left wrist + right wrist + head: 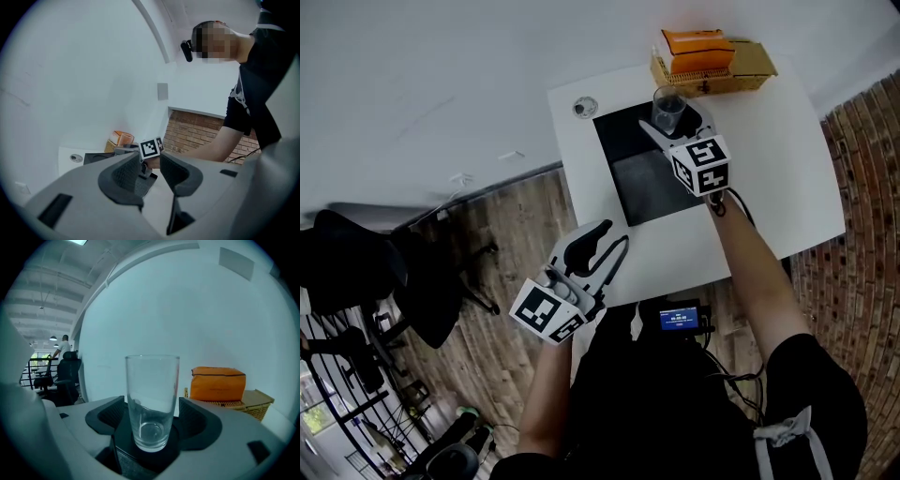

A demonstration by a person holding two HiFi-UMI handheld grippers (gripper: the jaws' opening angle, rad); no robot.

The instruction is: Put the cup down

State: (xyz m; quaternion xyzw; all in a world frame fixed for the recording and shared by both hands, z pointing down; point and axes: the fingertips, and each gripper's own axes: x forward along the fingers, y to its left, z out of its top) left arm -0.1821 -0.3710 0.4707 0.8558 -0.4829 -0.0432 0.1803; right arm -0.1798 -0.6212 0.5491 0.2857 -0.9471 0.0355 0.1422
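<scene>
My right gripper [153, 414] wide open, jaws either side of cup [152, 390], pads not pressing on glass. Cup clear, empty, upright, standing on black mat [642, 178] on white tabletop [769, 169]. Orange pouch [218, 384] on wicker basket [248, 404] behind cup, at far edge. My left gripper [151, 176] at near left corner of tabletop, jaws apart, nothing between them, well apart from cup.

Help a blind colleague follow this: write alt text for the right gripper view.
A clear glass cup stands upright on a dark mat between the right gripper's open jaws. Behind, an orange pouch lies on a wicker basket.
</scene>
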